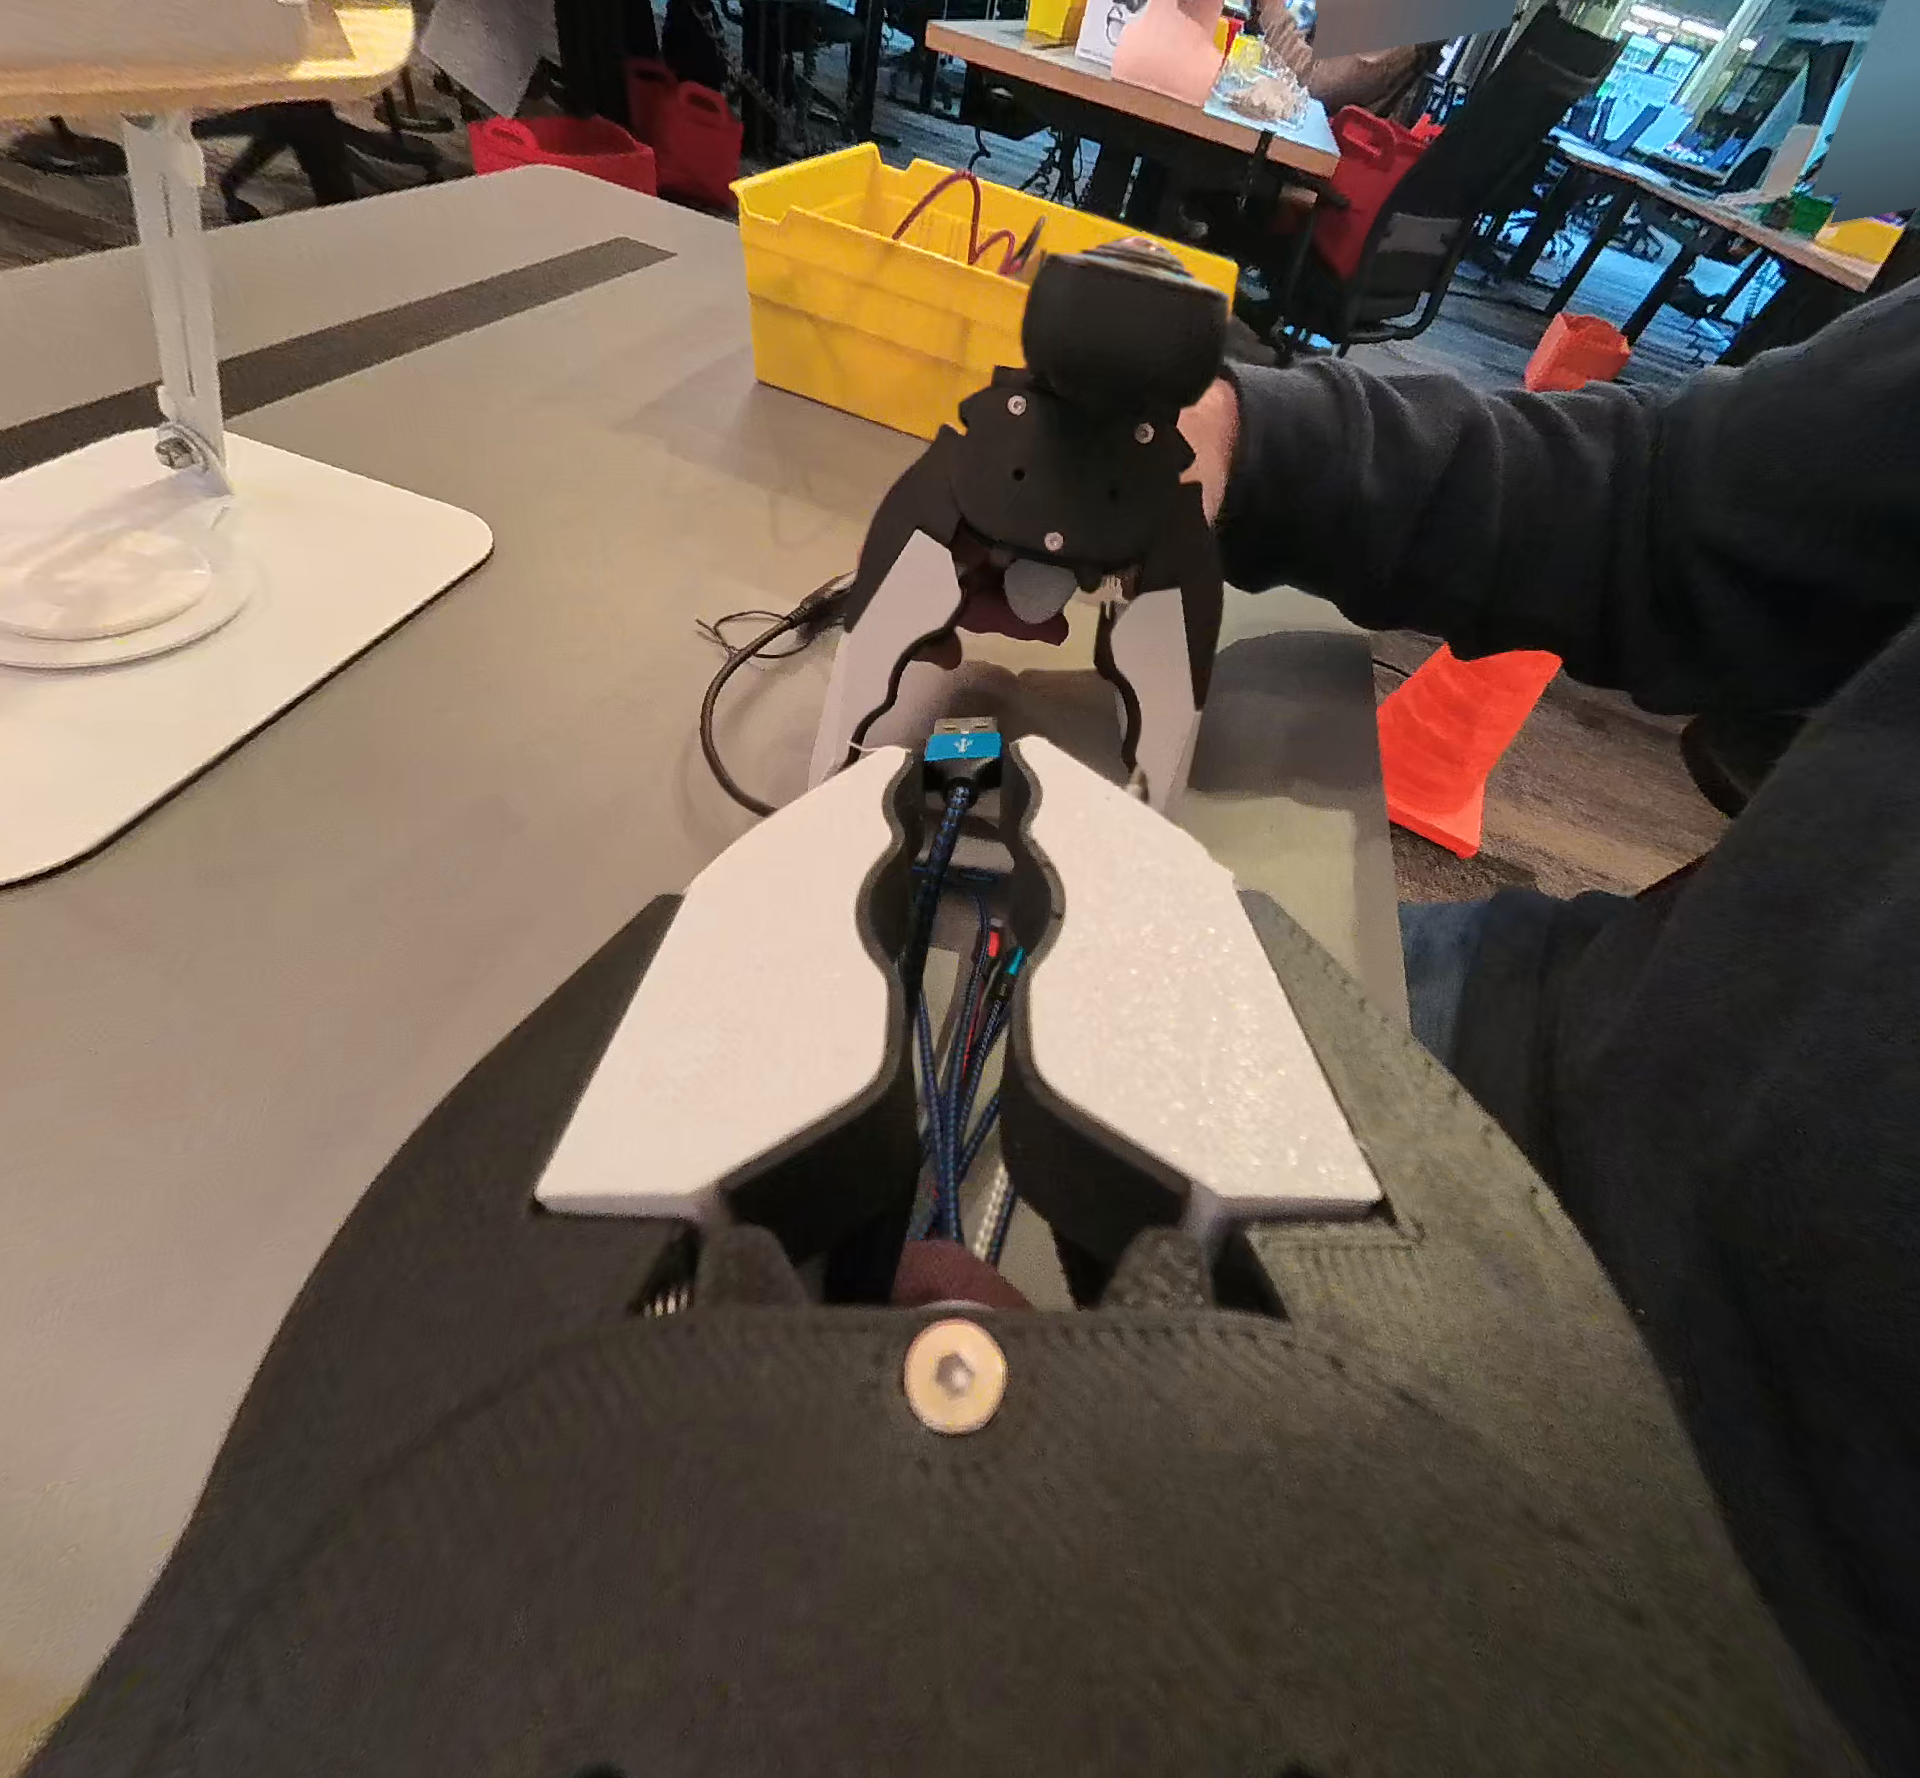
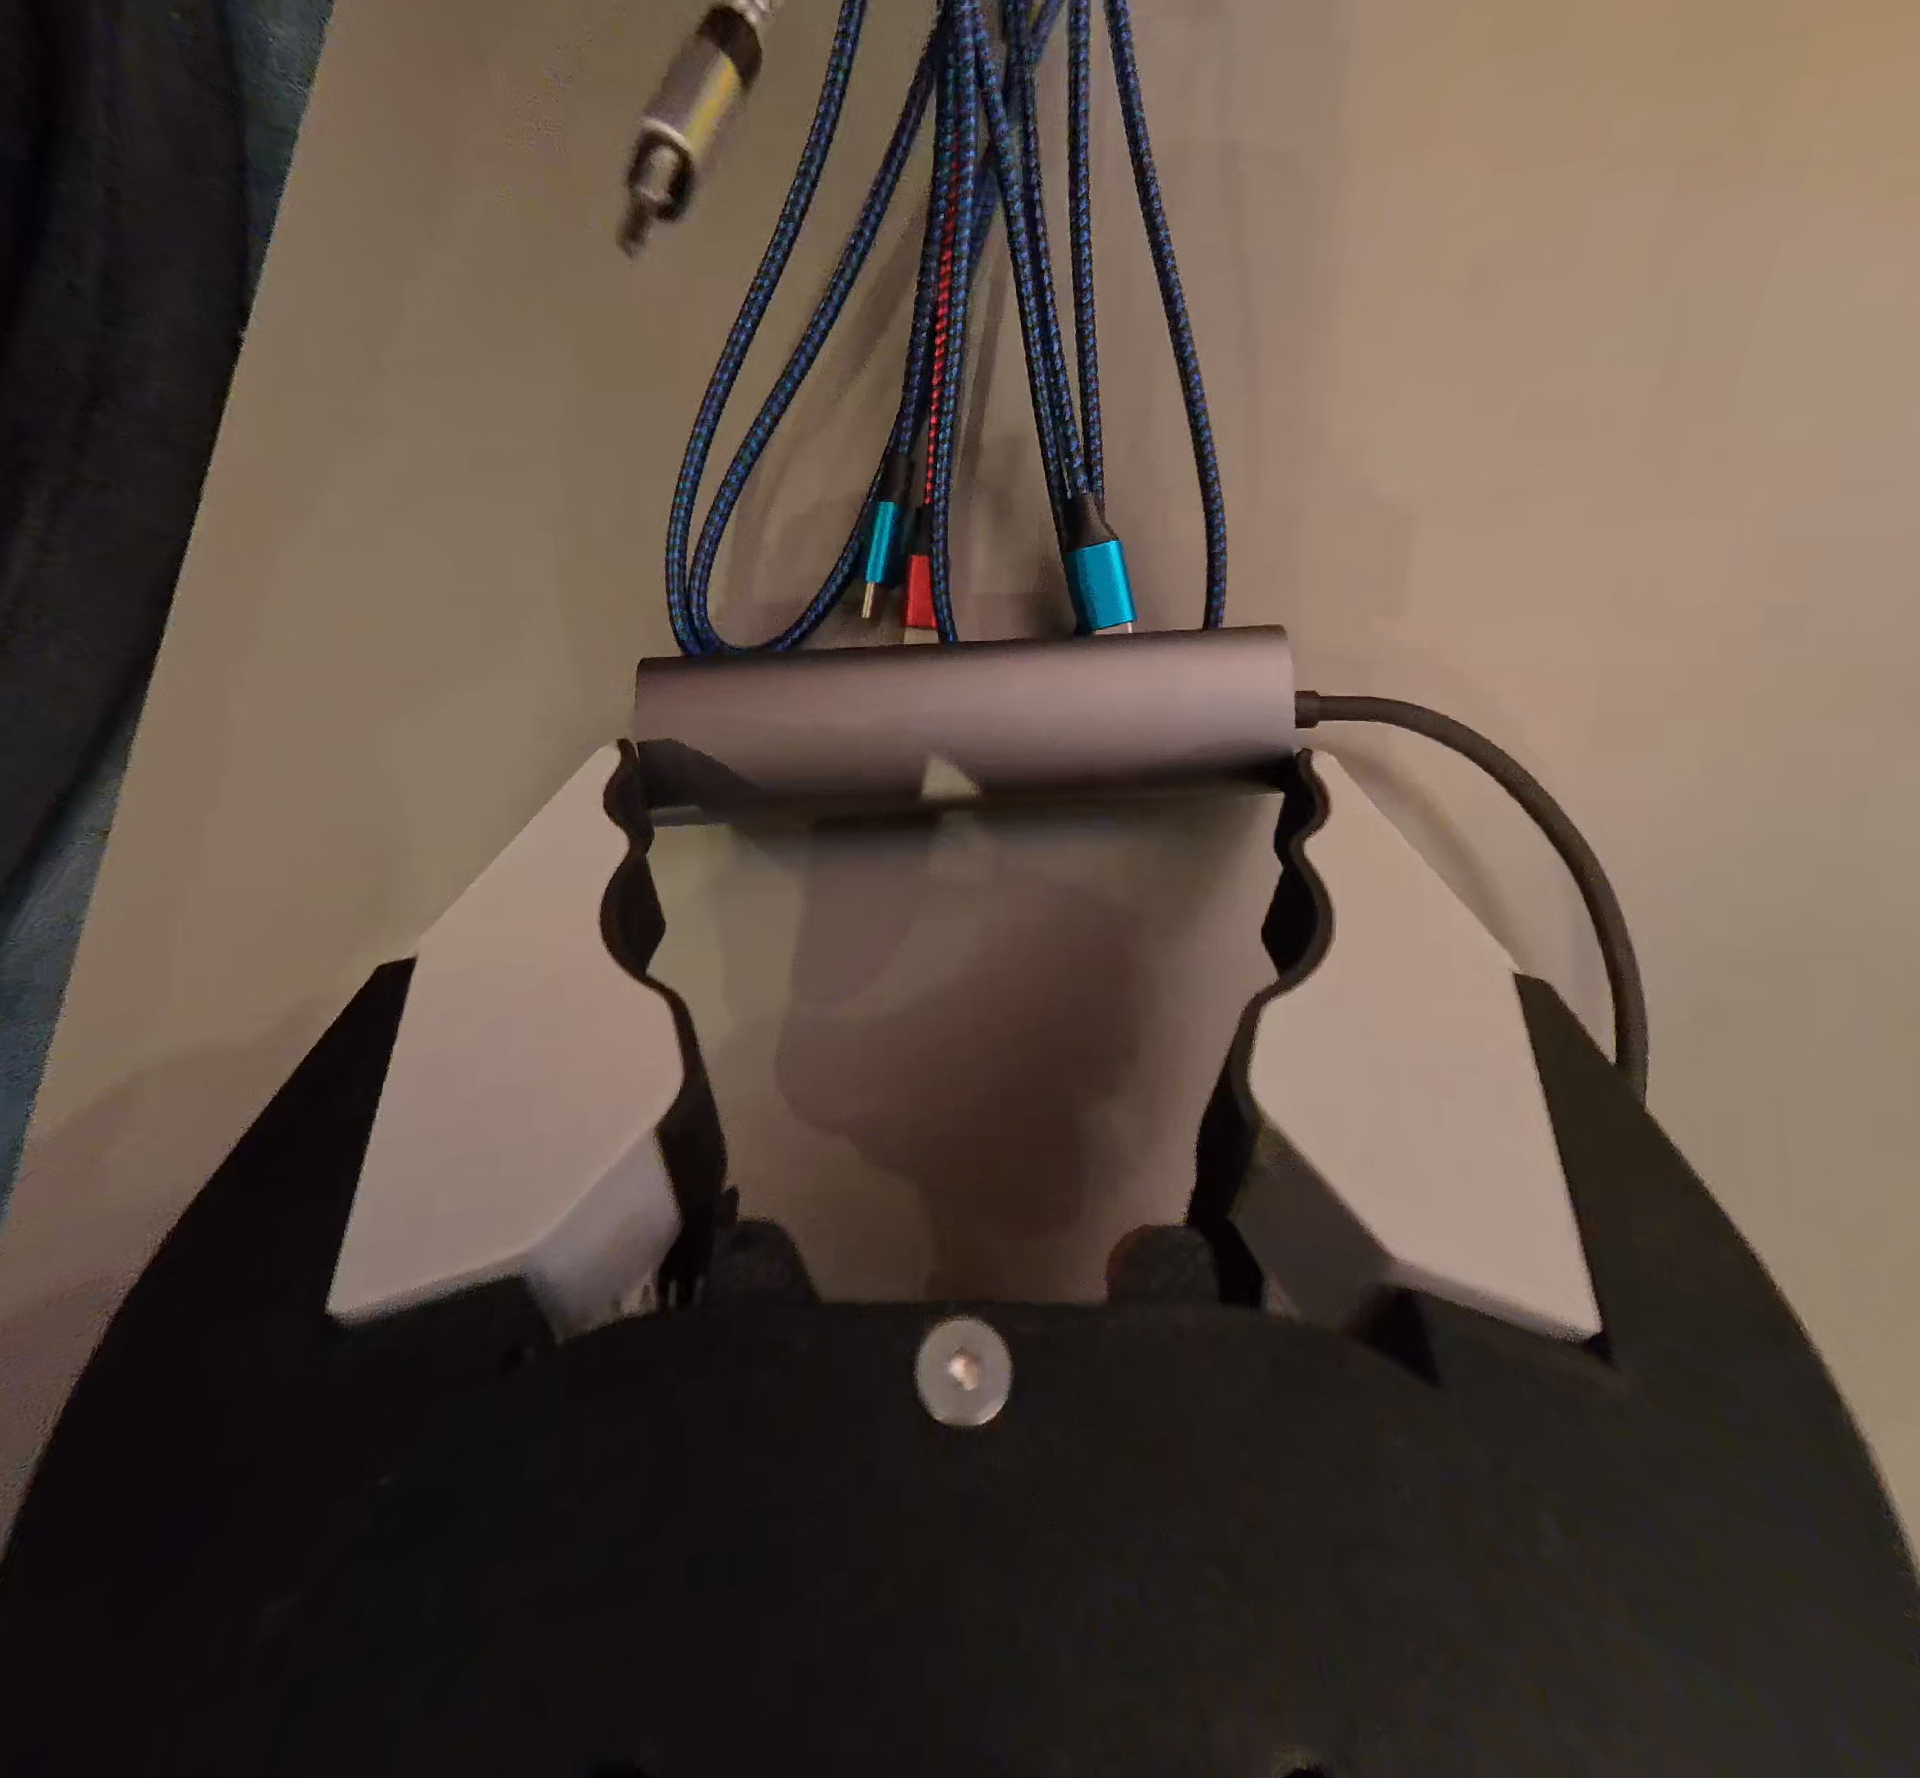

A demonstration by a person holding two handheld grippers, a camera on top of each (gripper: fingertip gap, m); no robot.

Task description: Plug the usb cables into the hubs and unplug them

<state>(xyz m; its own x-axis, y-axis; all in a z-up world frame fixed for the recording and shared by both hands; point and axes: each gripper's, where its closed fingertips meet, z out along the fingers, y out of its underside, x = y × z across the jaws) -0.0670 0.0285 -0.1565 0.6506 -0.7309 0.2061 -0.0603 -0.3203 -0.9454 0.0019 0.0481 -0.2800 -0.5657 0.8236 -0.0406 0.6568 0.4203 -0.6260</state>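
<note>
Two grippers: both engaged.
Left gripper (image 1: 961, 772): jaws narrow, clamping blue USB plug (image 1: 964, 749).
Right gripper (image 2: 961, 772): jaws wide, bracing grey hub (image 2: 961, 710) by its ends on table (image 1: 416, 793).
Advice: align plug squarely with port; keep hub steady.

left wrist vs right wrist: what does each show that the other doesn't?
Left wrist only: the left gripper shut on a blue USB-A plug, a yellow bin, a white stand, the sleeve behind the right gripper, and the room beyond.

Right wrist only: the grey hub full length, spanning the right gripper's fingertips, its black lead, a loose silver plug, and blue and red connectors at the hub's far edge.

Both: the braided blue cables, the grey table and the right gripper.
</note>
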